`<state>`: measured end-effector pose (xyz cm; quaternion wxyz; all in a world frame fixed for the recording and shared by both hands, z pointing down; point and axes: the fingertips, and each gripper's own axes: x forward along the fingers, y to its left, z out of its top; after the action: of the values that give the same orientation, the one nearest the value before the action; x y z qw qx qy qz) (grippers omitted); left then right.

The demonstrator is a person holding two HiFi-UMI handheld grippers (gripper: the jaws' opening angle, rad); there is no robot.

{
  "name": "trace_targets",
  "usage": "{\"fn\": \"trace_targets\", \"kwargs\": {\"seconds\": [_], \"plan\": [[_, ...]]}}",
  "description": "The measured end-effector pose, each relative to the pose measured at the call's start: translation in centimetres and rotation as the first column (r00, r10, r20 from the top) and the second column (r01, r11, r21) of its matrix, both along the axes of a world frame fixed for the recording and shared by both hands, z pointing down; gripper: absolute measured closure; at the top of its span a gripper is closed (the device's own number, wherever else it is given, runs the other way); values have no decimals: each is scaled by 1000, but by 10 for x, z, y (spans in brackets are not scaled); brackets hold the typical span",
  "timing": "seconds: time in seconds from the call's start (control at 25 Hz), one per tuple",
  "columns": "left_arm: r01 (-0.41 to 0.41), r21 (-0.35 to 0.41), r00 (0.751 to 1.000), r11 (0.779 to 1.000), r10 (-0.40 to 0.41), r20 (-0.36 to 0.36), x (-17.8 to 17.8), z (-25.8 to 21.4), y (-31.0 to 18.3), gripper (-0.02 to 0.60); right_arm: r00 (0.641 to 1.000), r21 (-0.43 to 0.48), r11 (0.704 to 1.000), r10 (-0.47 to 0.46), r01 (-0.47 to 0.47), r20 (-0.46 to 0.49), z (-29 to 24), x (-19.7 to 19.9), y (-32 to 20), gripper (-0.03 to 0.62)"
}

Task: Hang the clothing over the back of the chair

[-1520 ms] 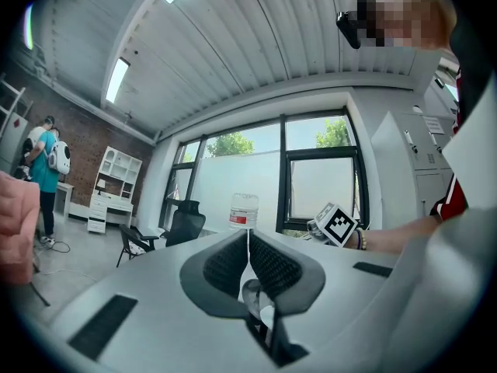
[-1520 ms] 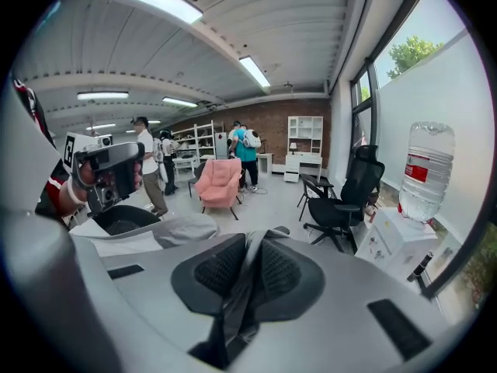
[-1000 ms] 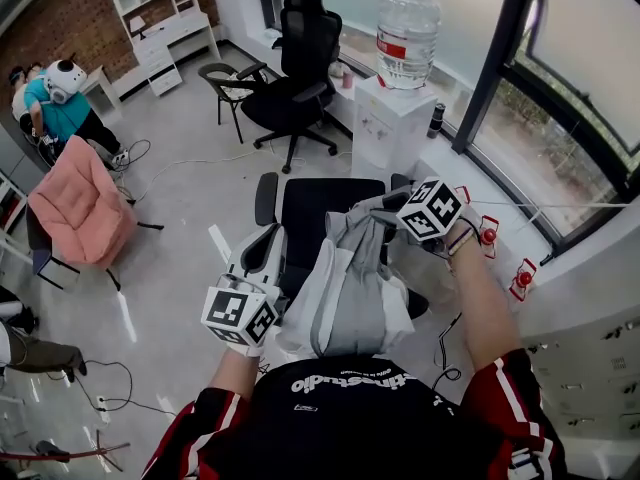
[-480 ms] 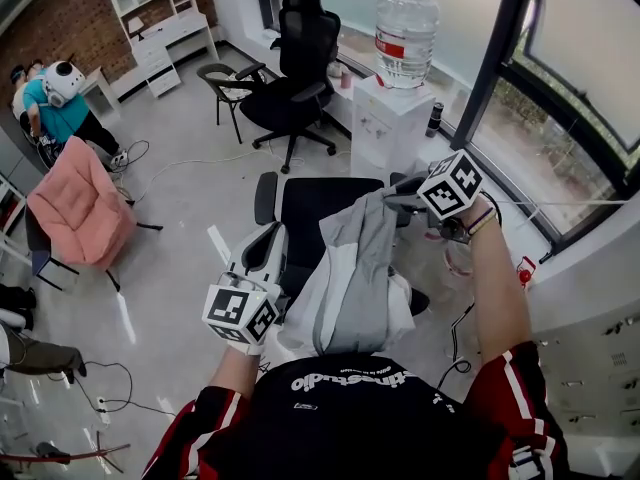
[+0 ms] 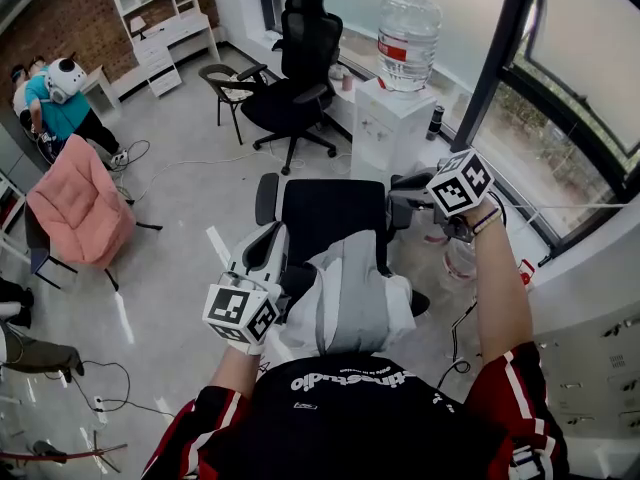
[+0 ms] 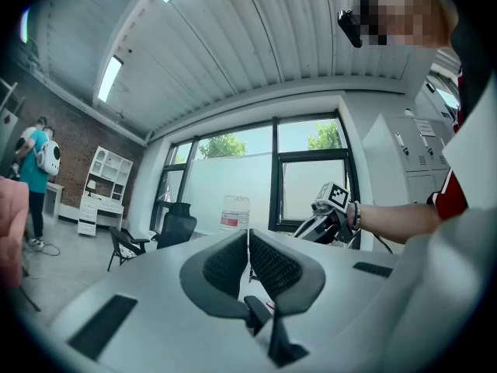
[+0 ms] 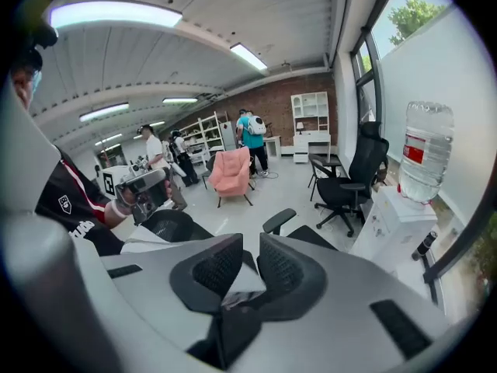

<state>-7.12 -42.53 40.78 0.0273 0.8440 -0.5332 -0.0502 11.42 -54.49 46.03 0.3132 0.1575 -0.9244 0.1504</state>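
Note:
A grey garment [image 5: 350,293] lies draped over the back of the black office chair [image 5: 330,213] just in front of me, bunched on the backrest's top and hanging down it. My right gripper [image 5: 404,192] hovers above the chair's right armrest, apart from the cloth, jaws slightly parted with nothing clamped [image 7: 250,266]. To the left of the garment is my left gripper [image 5: 250,273], tilted upward with its jaws closed on nothing [image 6: 248,255]. The right gripper view shows the left gripper [image 7: 132,189] beside the pale garment [image 7: 147,243].
A water dispenser [image 5: 392,118] with a bottle [image 5: 405,38] stands behind the chair by the window wall. A second black office chair [image 5: 295,78] is farther back. A pink chair [image 5: 80,208] stands left, a person [image 5: 60,103] beyond it. Cables cross the floor.
The right gripper held the garment's upper end raised, moved right and let go. The cloth dropped and settled on the chair back. The left gripper stayed put.

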Motion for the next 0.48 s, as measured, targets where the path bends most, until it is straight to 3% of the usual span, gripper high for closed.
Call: {"fn": "trace_targets", "kwargs": {"seconds": [0.24,0.48], "plan": [[-5,0,1000,1000,5,-1,1,-2,1,555,989,131,989,52,-70,138,-24,-16,-6,511],[-14,-17,1000,1000,14,6,0,-3,4,554,974,158,981,80,-115,213,-28,-25,1,511]]}}
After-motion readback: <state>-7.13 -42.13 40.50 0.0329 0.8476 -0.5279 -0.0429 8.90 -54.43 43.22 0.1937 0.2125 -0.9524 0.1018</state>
